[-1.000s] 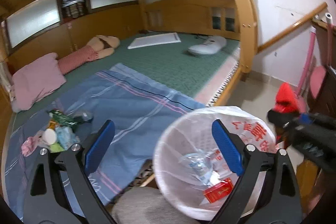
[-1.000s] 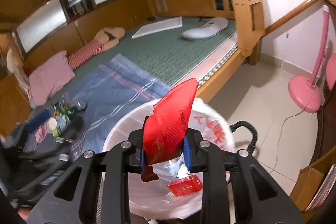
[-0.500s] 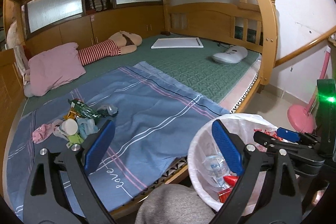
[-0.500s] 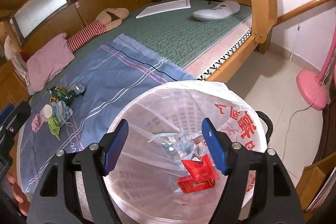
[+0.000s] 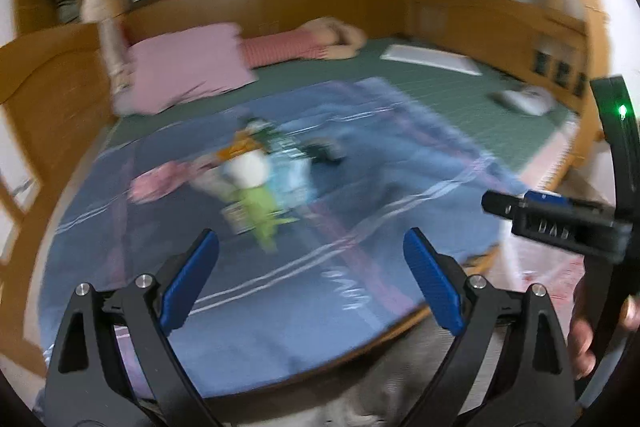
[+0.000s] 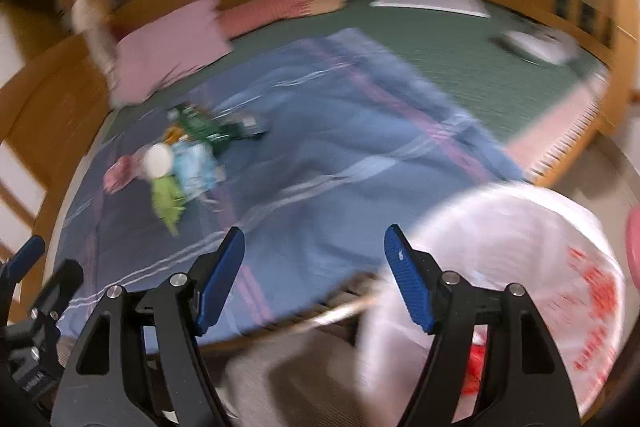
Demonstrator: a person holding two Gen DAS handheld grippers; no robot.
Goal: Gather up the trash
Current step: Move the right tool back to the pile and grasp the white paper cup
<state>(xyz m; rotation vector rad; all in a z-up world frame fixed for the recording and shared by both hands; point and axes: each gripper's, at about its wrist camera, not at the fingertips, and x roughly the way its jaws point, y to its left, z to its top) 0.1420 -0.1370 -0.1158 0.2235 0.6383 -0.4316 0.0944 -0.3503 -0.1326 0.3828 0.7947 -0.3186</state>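
A pile of trash (image 5: pixel 256 171) lies on the blue striped sheet (image 5: pixel 360 227) on the bed: a white cup, a light green wrapper, a dark green packet and pink scraps. It also shows in the right wrist view (image 6: pixel 180 155). My left gripper (image 5: pixel 312 279) is open and empty, short of the pile. My right gripper (image 6: pixel 314 275) is open and empty, over the bed's edge. The white bin (image 6: pixel 520 267) with a red-printed plastic liner stands at the lower right beside the bed; red trash shows inside. Both views are blurred.
A pink pillow (image 5: pixel 188 71), a striped plush toy (image 5: pixel 304 43), a white board (image 5: pixel 432 59) and a white device (image 5: pixel 524 99) lie on the green mat further back. Wooden bed frame and cabinets surround the bed. A pink fan base (image 6: pixel 634 239) stands on the floor at right.
The right gripper dropped the red wrapper into the bin and stays open. Both grippers have swung left from the bin toward the trash pile on the bed.
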